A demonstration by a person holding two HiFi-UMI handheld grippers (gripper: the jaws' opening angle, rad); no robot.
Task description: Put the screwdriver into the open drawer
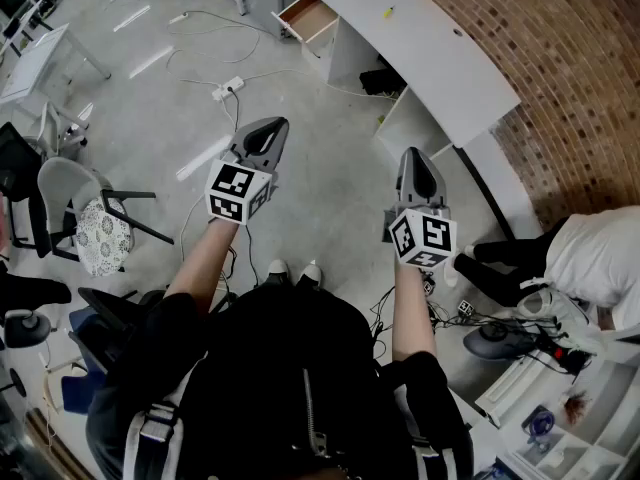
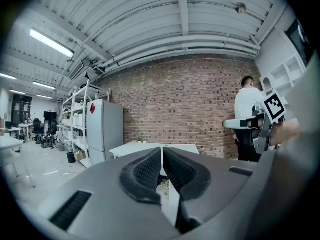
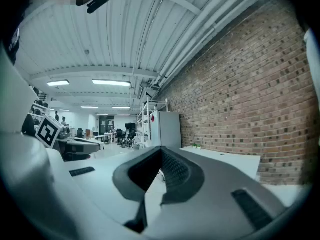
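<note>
The white desk [image 1: 440,58] stands far ahead along the brick wall. Its wooden drawer [image 1: 310,16] is pulled open at the left end. A small yellow-handled thing, the screwdriver [image 1: 389,12], lies on the desktop. My left gripper [image 1: 275,125] and right gripper [image 1: 413,154] are held level over the floor, well short of the desk. Both are shut with nothing between the jaws. In the left gripper view the left gripper [image 2: 162,150] has its pads meeting, with the desk [image 2: 145,147] beyond. In the right gripper view the right gripper [image 3: 161,150] is closed, with the desk [image 3: 225,159] to the right.
Office chairs [image 1: 90,218] stand at the left. A power strip [image 1: 228,88] and cables lie on the floor between me and the desk. A person in white [image 1: 600,258] crouches at the right by shelves of clutter. A grey fridge [image 2: 105,129] stands beside the desk.
</note>
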